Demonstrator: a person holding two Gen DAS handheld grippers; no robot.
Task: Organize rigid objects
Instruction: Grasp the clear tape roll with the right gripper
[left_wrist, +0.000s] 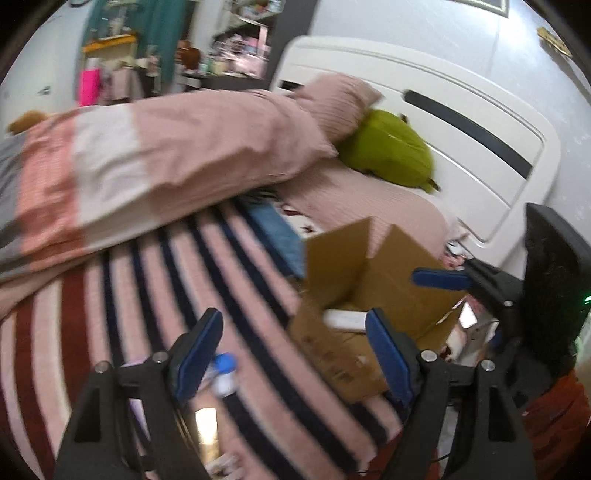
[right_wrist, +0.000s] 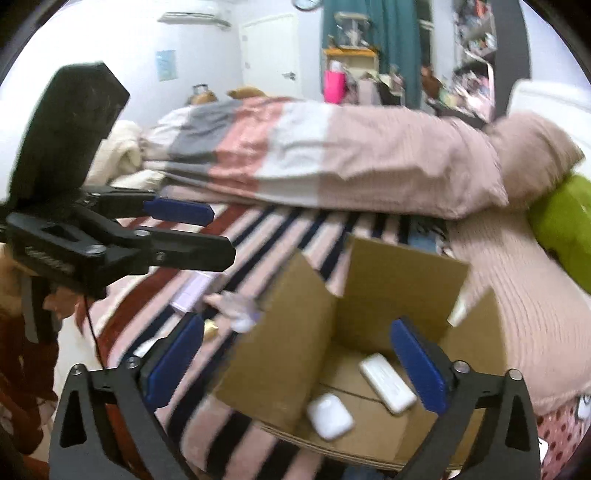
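An open cardboard box (right_wrist: 288, 343) sits on a striped bedspread (left_wrist: 155, 295); it also shows in the left wrist view (left_wrist: 369, 280). Inside lie a white power bank (right_wrist: 388, 382) and a white rounded case (right_wrist: 330, 415). My right gripper (right_wrist: 295, 362) is open and empty just above the box's near rim. My left gripper (left_wrist: 291, 350) is open and empty above the bedspread, left of the box. Below it lie a small bottle with a blue cap (left_wrist: 225, 373) and a gold-toned tube (left_wrist: 207, 428). A lilac flat box (right_wrist: 194, 291) and a crumpled clear wrapper (right_wrist: 240, 306) lie left of the box.
A pink, white and grey duvet (left_wrist: 147, 155) is heaped across the bed behind the box. A green plush (left_wrist: 388, 147) leans on the white headboard (left_wrist: 461, 147). A folded blue cloth (left_wrist: 280, 236) lies behind the box. Shelves and furniture stand at the far wall.
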